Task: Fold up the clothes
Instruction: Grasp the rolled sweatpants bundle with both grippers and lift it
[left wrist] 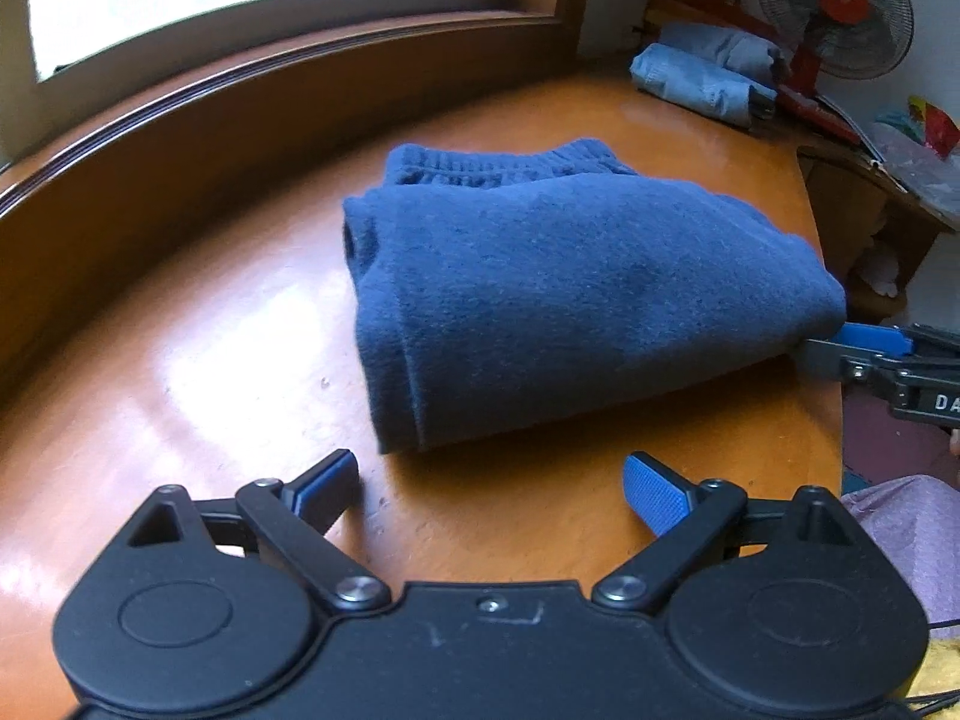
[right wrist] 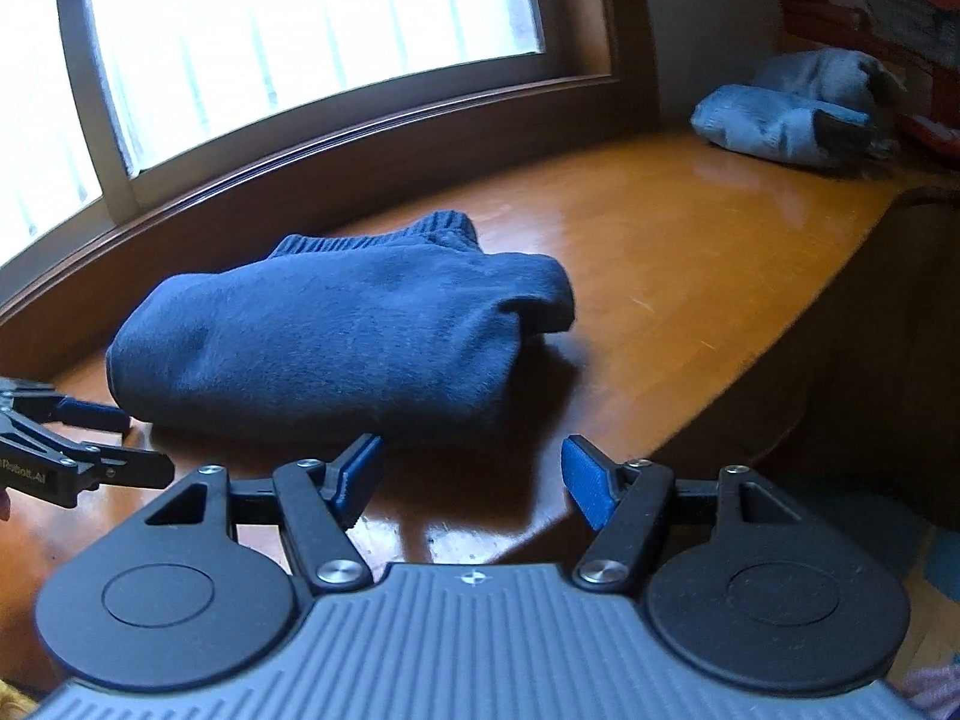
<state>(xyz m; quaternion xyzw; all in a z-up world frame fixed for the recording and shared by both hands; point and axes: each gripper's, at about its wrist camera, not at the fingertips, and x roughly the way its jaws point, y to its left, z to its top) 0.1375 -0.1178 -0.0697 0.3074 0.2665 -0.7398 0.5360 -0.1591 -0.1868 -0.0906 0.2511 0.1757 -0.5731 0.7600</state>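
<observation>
The blue garment (left wrist: pixel 576 294) lies folded at the centre of the left wrist frame, on the table (left wrist: pixel 180 360), its long axis running from upper left to lower right. The left gripper (left wrist: pixel 489 489), jaws apart and empty, sits just below its near fold. The right gripper (right wrist: pixel 474 480), also spread and empty, faces the bundle's lower right edge, about equally near.

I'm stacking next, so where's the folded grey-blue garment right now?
The grey-blue garment lies at the table's far right corner, beside the red fan, beyond the navy sweater.
</observation>
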